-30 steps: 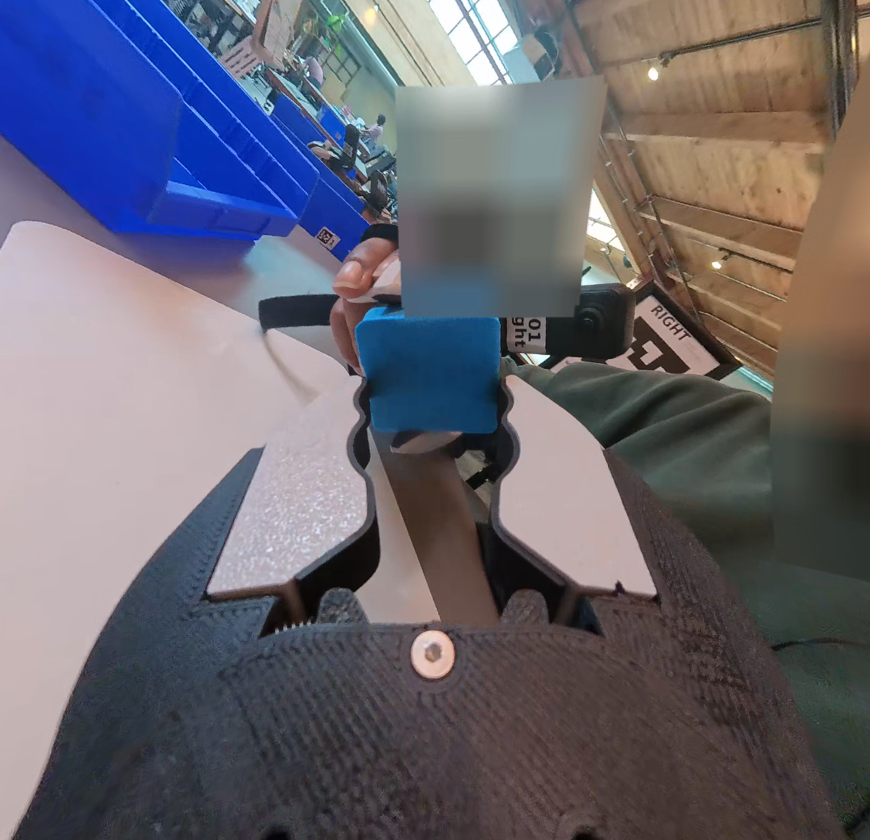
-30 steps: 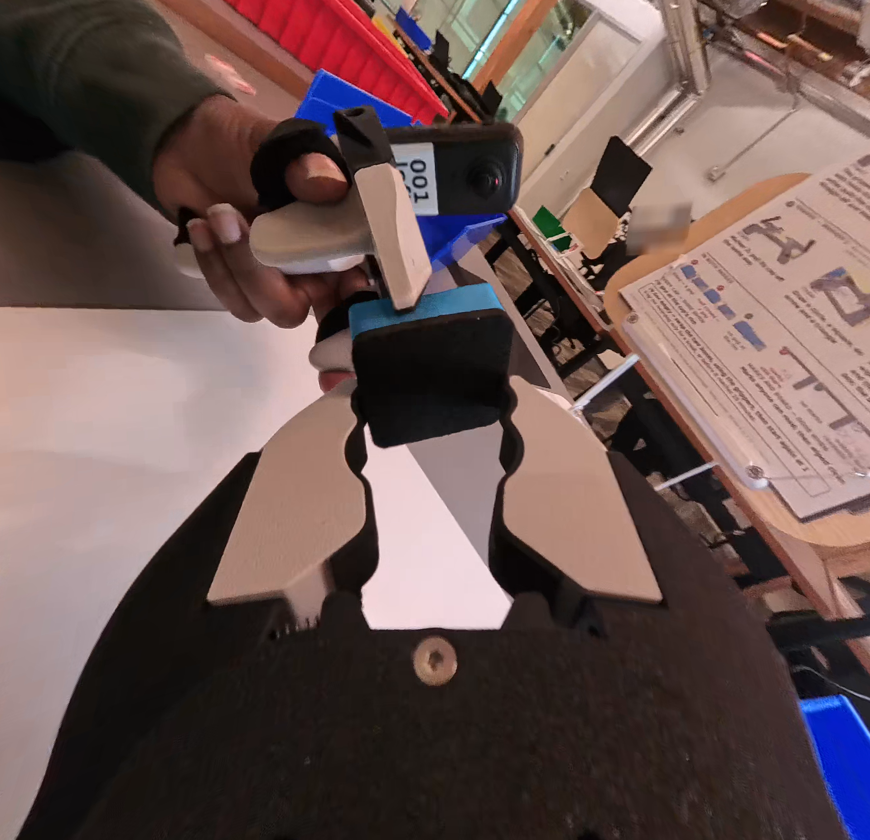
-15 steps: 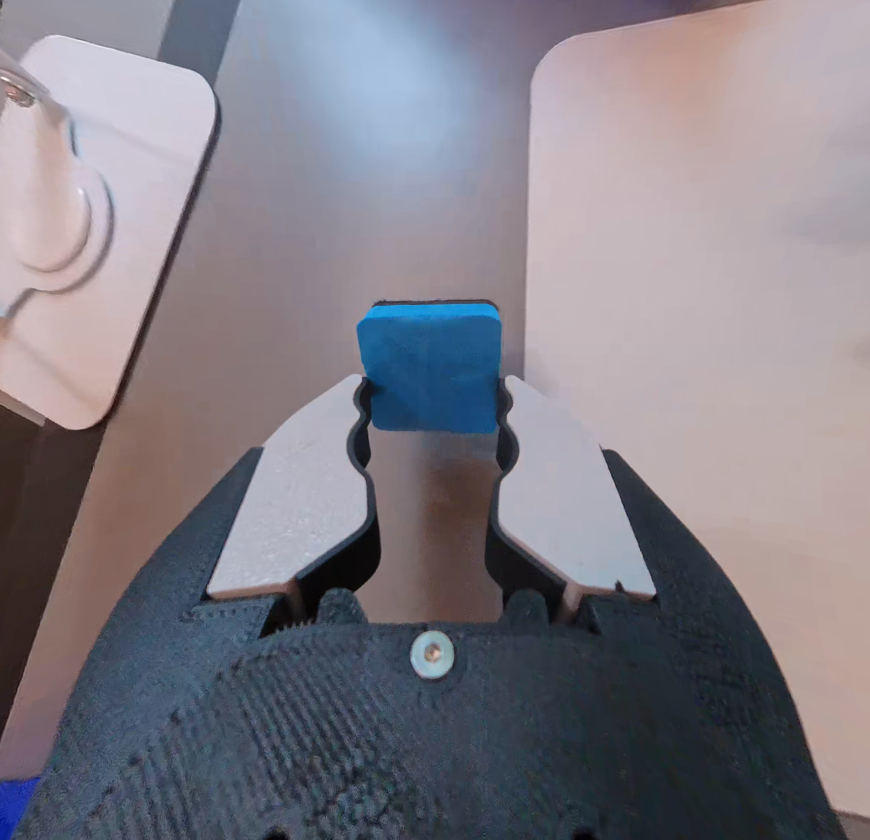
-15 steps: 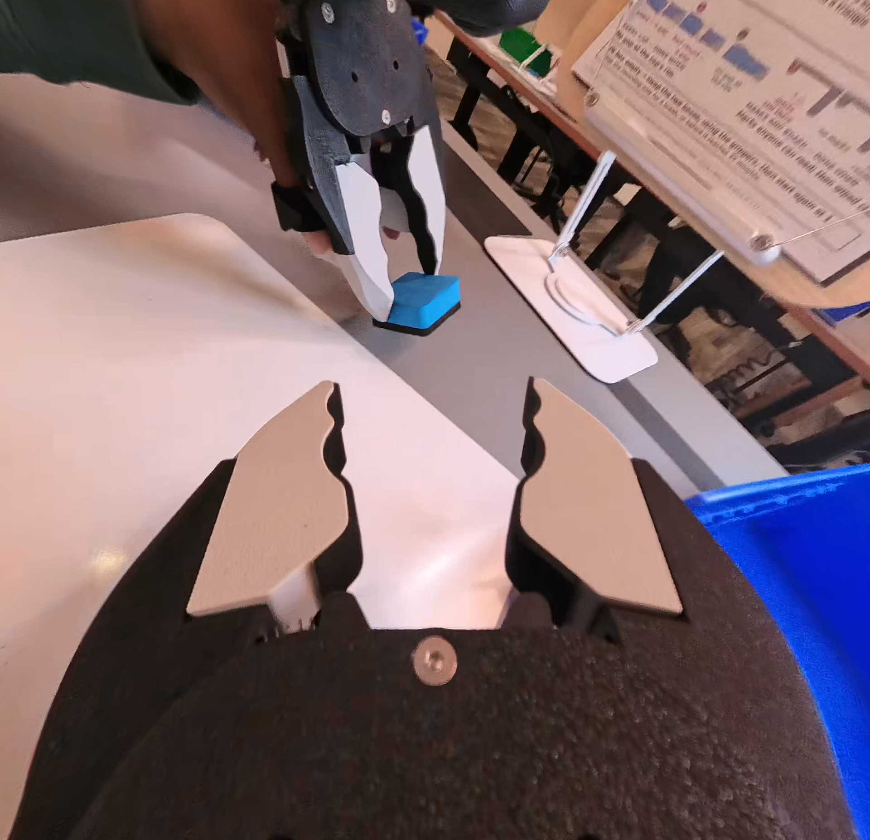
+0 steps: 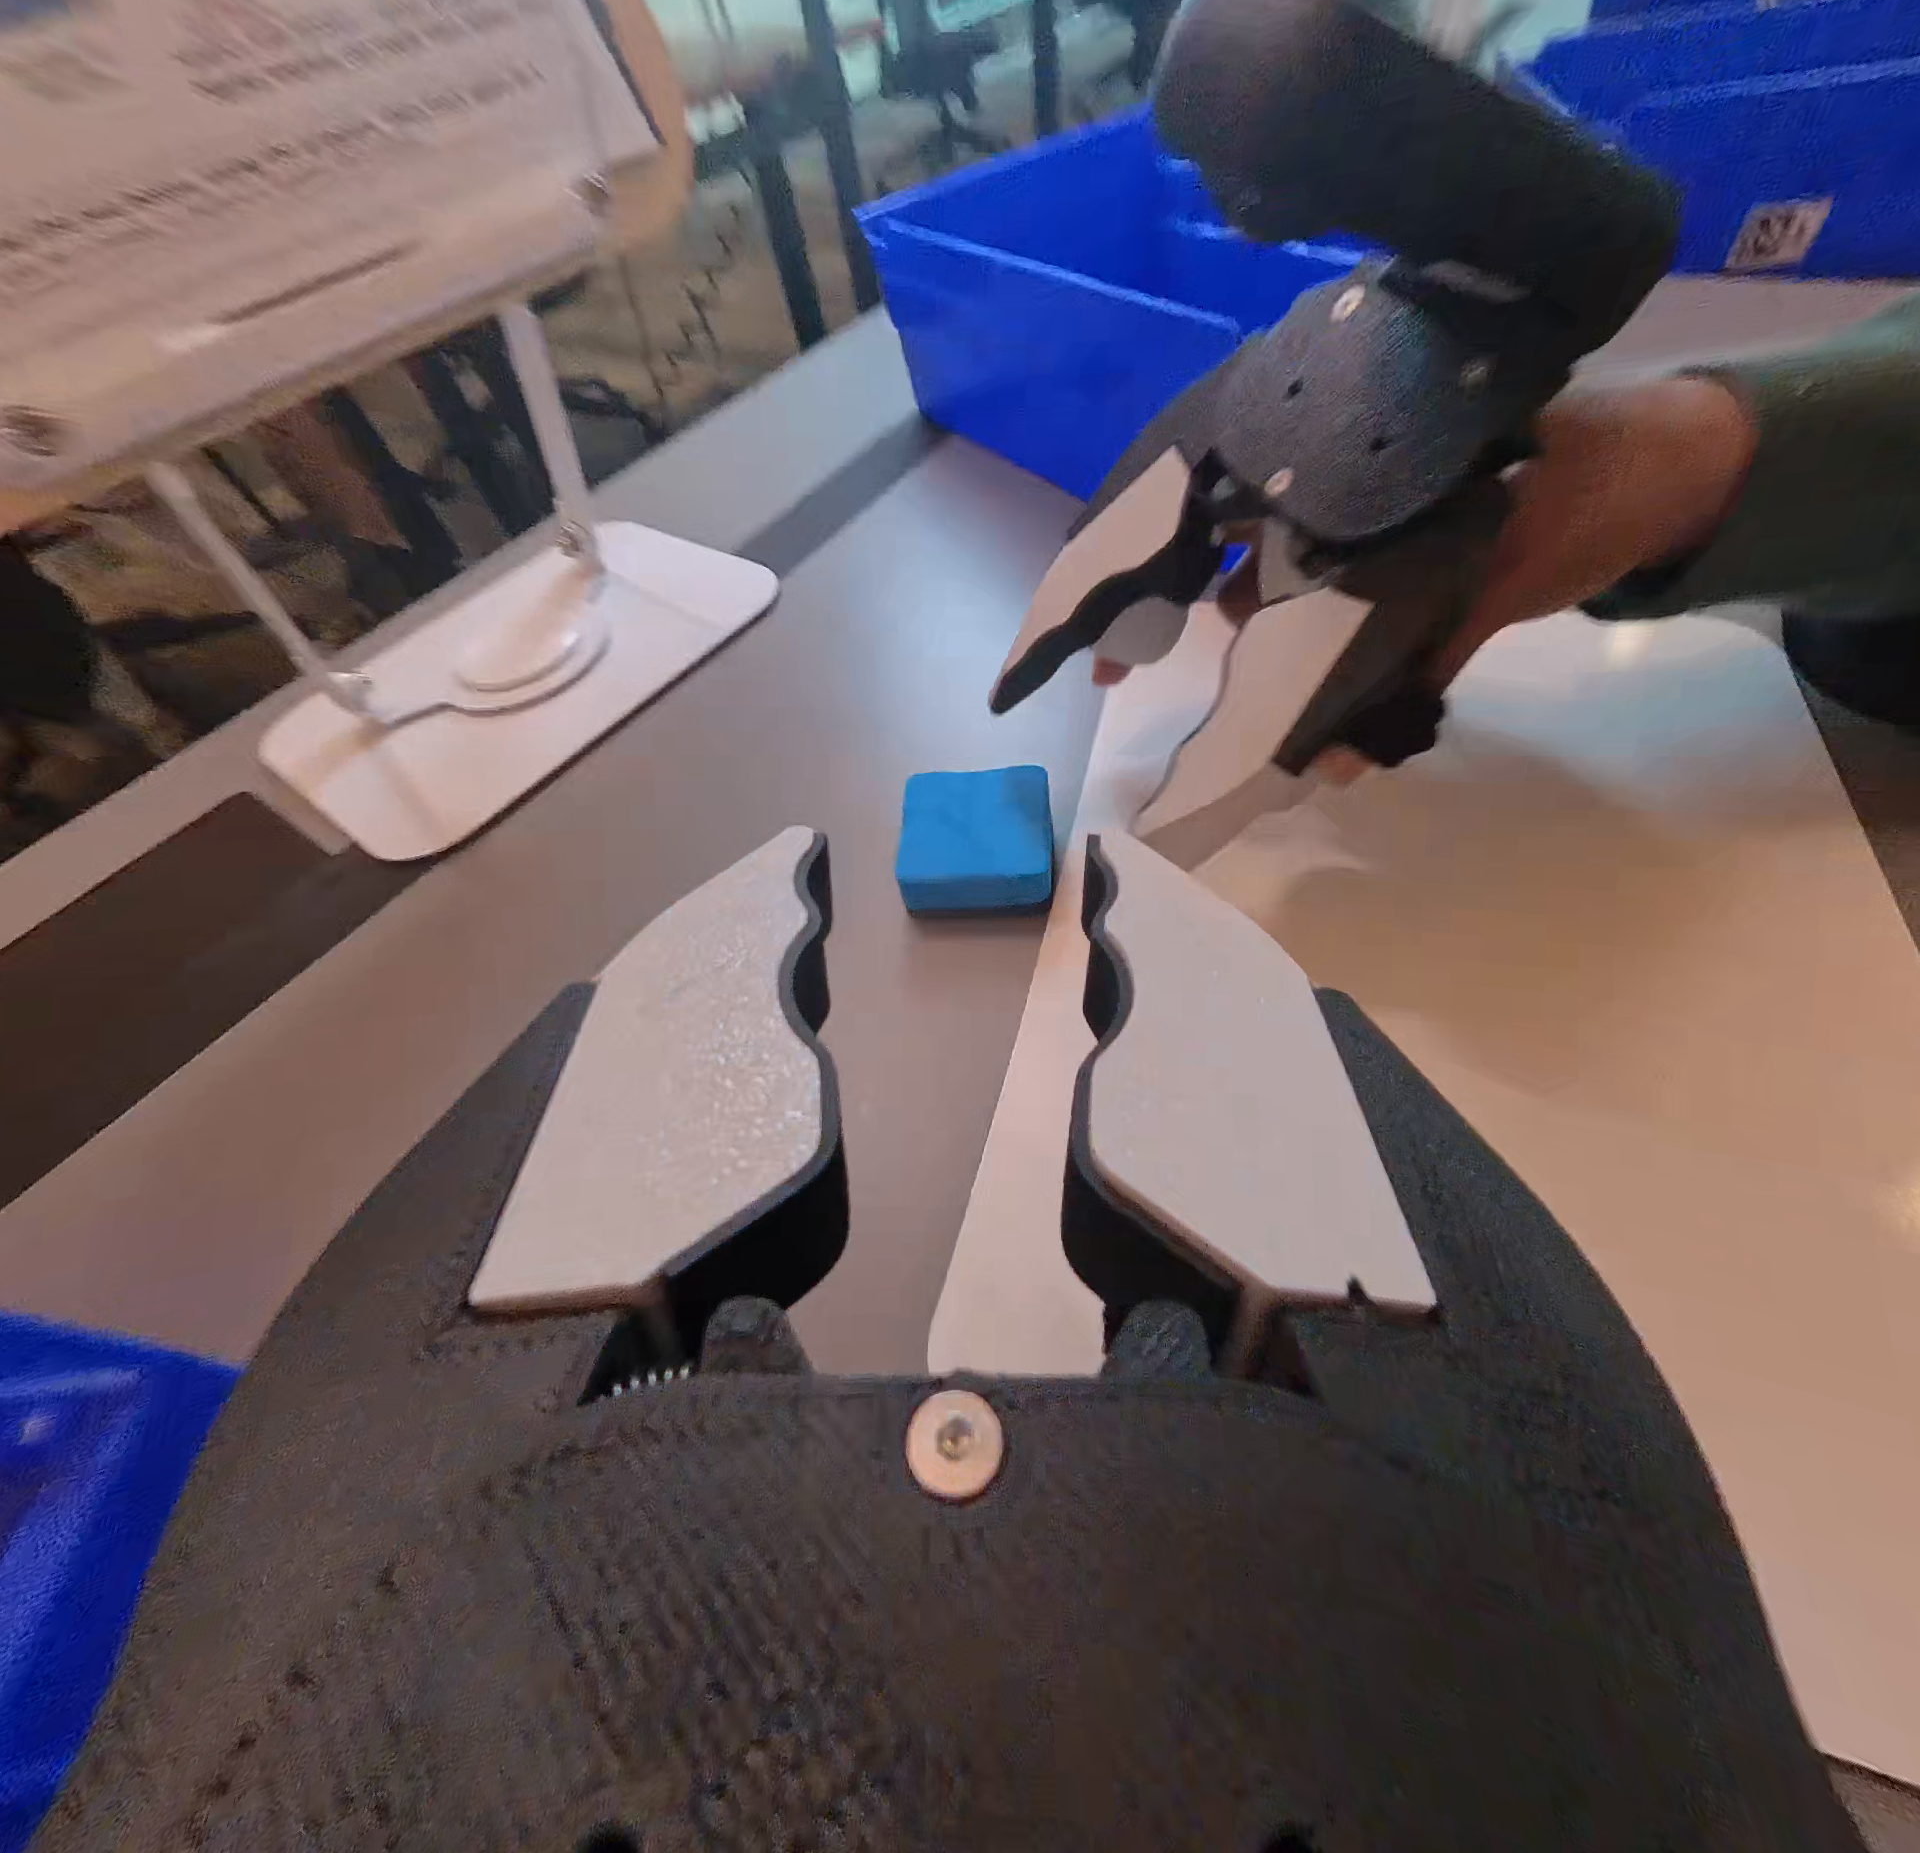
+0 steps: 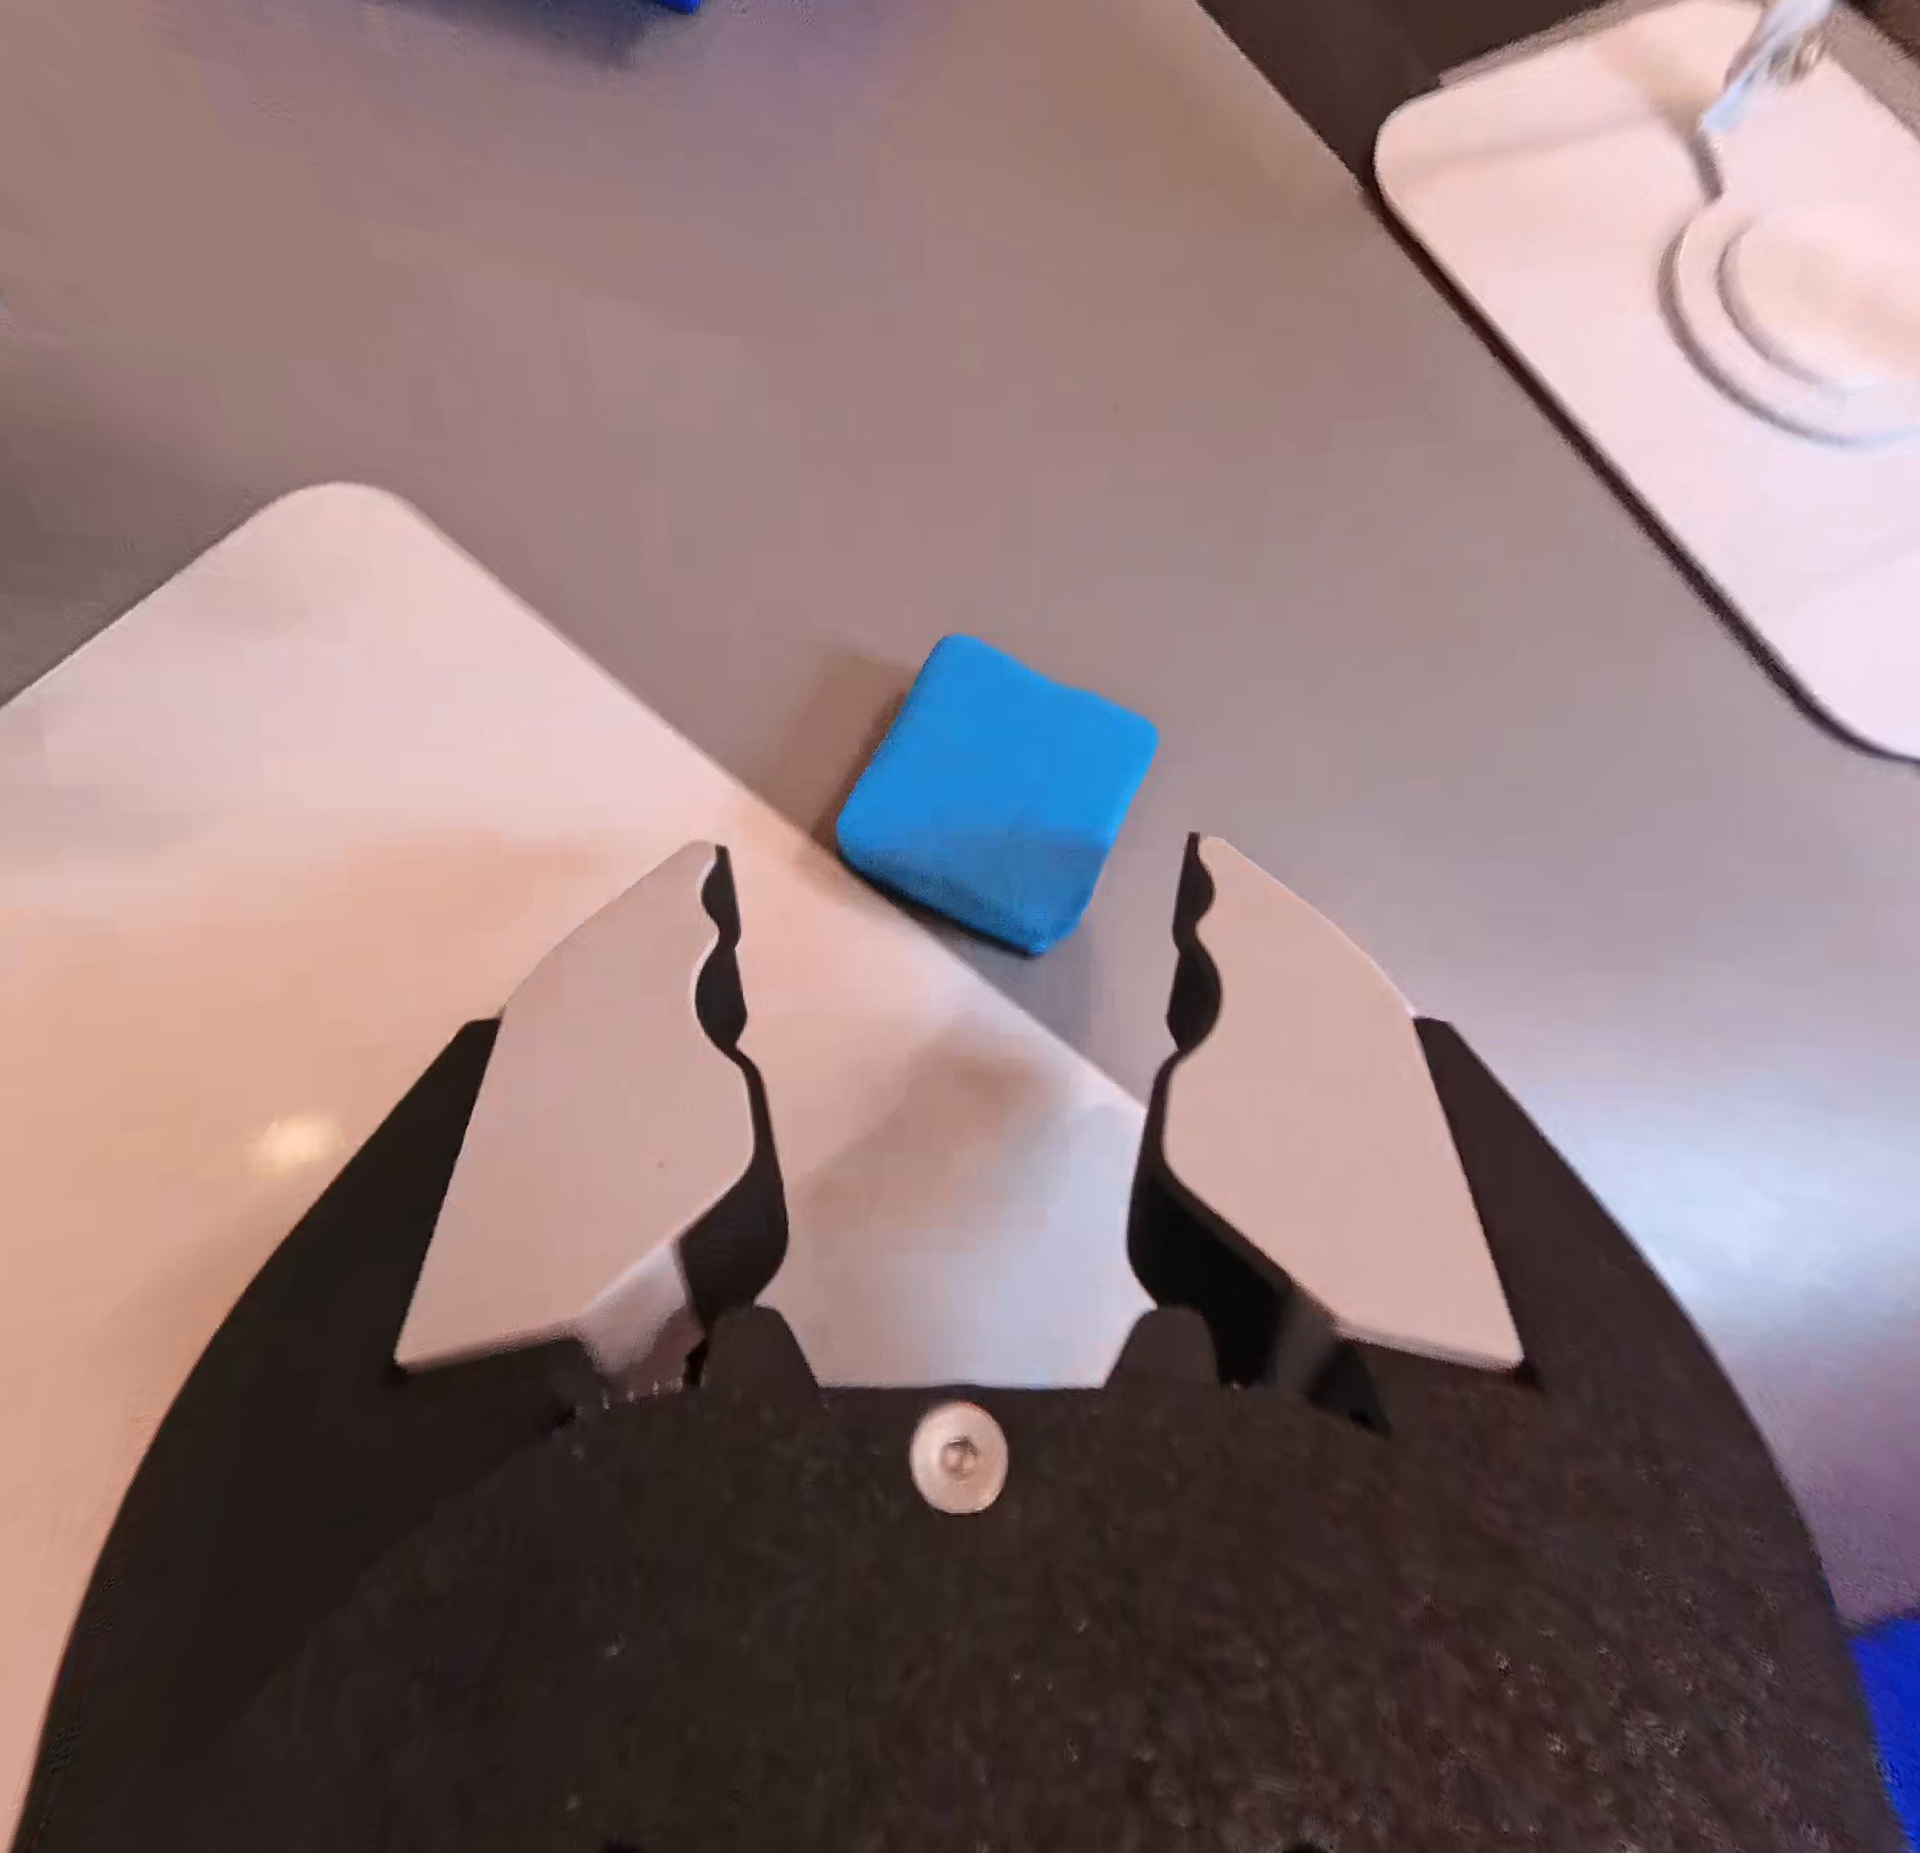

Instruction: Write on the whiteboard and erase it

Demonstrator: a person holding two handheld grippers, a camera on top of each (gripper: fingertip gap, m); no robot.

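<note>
A blue eraser block [image 5: 974, 839] lies flat on the grey table, just off the left edge of the white whiteboard [image 5: 1507, 1024]. My left gripper [image 5: 956, 849] is open and empty, a short way back from the eraser. My right gripper [image 5: 1070, 764], held by a hand, hovers open over the whiteboard's corner, right of the eraser. In the right wrist view the eraser [image 6: 997, 795] lies just ahead of my open right gripper [image 6: 956, 847], beside the whiteboard [image 6: 312, 816]. The whiteboard shows no marks in either view.
A white stand base [image 5: 520, 681] with a paper sign [image 5: 260, 141] stands left of the eraser; the base also shows in the right wrist view [image 6: 1662, 349]. A blue bin [image 5: 1039, 297] sits behind on the table. Another blue bin [image 5: 62, 1491] is at the near left.
My left gripper carried the eraser down to the table beside the whiteboard, let go of it and drew back. My right gripper swung round and now points down at the eraser.
</note>
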